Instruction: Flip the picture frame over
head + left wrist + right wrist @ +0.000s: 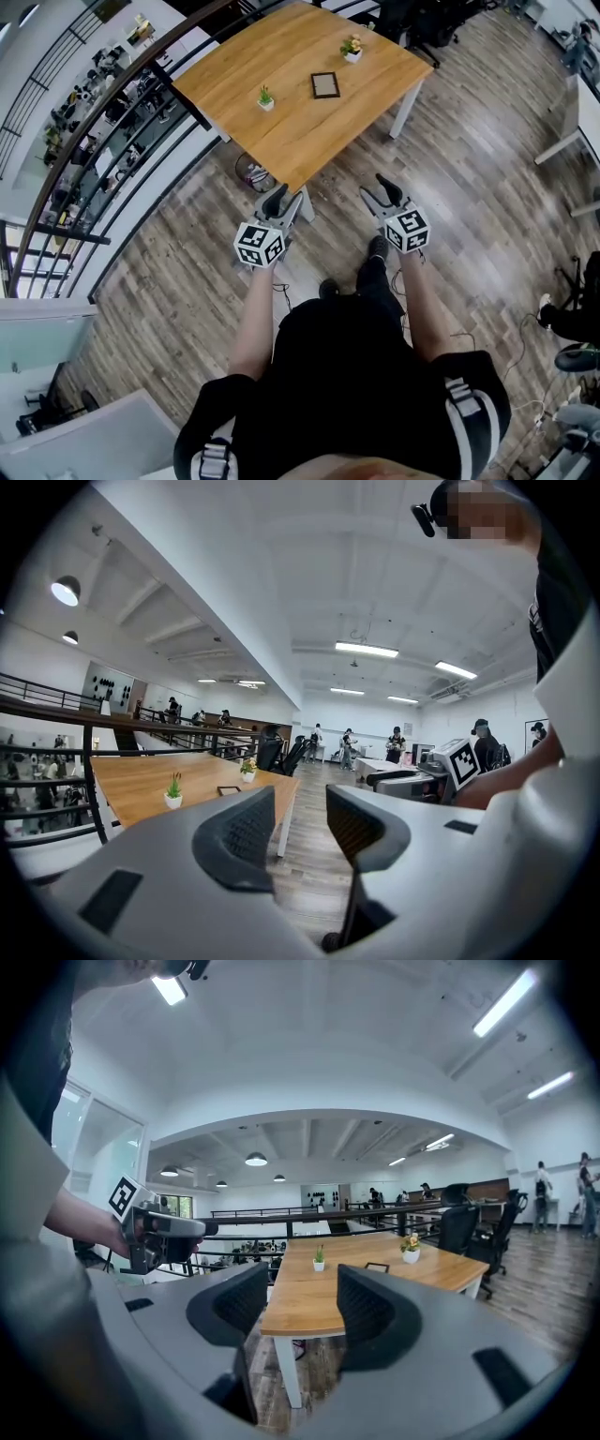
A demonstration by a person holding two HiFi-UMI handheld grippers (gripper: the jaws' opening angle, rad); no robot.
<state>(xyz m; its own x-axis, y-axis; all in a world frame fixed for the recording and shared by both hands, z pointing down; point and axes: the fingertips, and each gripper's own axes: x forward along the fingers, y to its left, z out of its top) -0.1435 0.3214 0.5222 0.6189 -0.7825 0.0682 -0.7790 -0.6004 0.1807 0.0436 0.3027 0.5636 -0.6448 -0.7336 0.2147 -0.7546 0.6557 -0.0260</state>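
Note:
A small dark picture frame (325, 85) lies flat on the wooden table (281, 141), between two little potted plants. In the left gripper view the picture frame (229, 789) is a thin dark shape far off on the table; in the right gripper view the picture frame (377, 1267) lies well beyond the jaws. My left gripper (284, 198) and right gripper (377, 190) hang in the air short of the table's near edge. Both stand open with nothing between their jaws. Neither touches the table.
A green plant in a white pot (266, 98) and a flowering pot (352, 49) flank the frame. A dark railing (112, 122) runs along the table's left side. Office chairs (466, 1222) stand past the far end. People stand in the background (395, 744).

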